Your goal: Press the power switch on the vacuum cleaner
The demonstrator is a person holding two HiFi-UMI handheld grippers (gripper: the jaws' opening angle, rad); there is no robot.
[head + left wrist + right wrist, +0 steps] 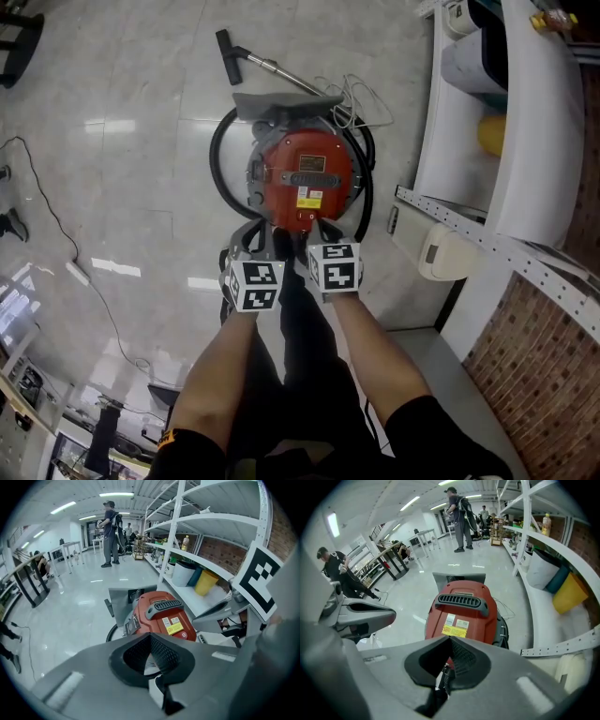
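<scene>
1. The vacuum cleaner point(307, 183), a round red canister, stands on the pale tiled floor point(122, 141) just beside a white shelving rack point(525, 141).
2. A small round red switch point(183, 634) with a white mark sits low on the canister's near side. It shows in the left gripper view, and neither tongs touches it.
3. A black slotted handle point(461, 602) crosses the top of the canister, with a yellow label point(452, 630) just below it.
4. A black hose point(220, 159) loops around the canister. A metal wand with a black floor nozzle point(230, 56) lies beyond it, and a white cord point(361, 98) is bunched on the side toward the rack.
5. The left tongs point(258, 239) hang by the canister's near edge. They are narrow, tips pressed together, with nothing between them.
6. The right tongs point(314, 232) hang just beside the left pair, over the same near edge. Their tips also meet and hold nothing.
7. Each pair carries a marker cube, left point(253, 284) and right point(335, 265), on bare forearms.
8. On the rack sit a yellow thing point(490, 134) and white containers, and a brick wall point(553, 375) stands behind it.
9. Farther down the hall a person with a backpack point(110, 531) stands on the floor.
</scene>
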